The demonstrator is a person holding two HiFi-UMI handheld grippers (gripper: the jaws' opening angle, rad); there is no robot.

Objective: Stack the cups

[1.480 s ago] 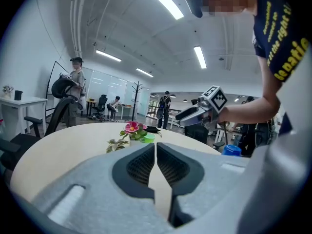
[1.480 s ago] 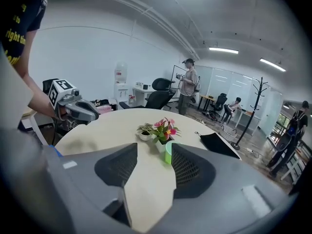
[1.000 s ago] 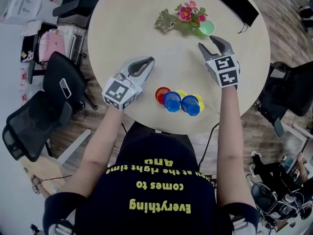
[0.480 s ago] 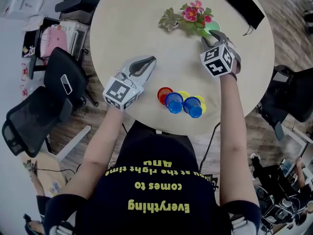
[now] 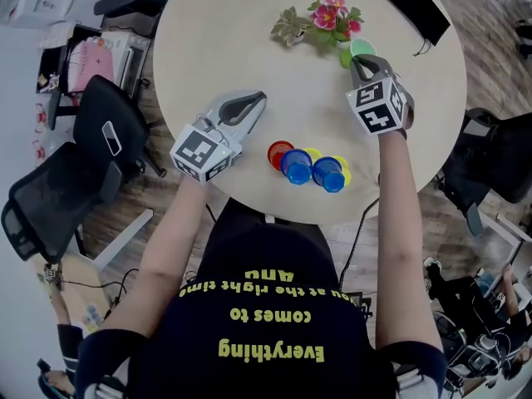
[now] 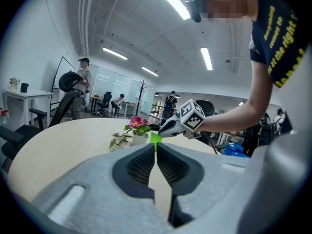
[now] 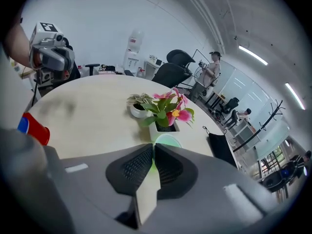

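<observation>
A green cup [image 5: 363, 46] stands beside the flowers at the far right of the round table [image 5: 249, 48]. My right gripper [image 5: 356, 61] has just been closing and is now shut on the near rim of the green cup [image 7: 167, 141], with green showing between its pads. Near the table's front edge sit a red cup [image 5: 278, 153], two blue cups [image 5: 296, 167] [image 5: 330, 174] and yellow cups [image 5: 311, 157] partly hidden behind them. My left gripper [image 5: 253, 100] hovers left of them, shut and holding nothing.
Two small flower pots [image 5: 324, 22] stand just left of the green cup. A black pouch [image 5: 414, 5] lies at the table's far right edge. Office chairs [image 5: 100, 140] surround the table. People stand far off in the room.
My right gripper moved away from me to the green cup, rolled, and its jaws went from wide open to shut on the cup's rim. My left gripper stayed put.
</observation>
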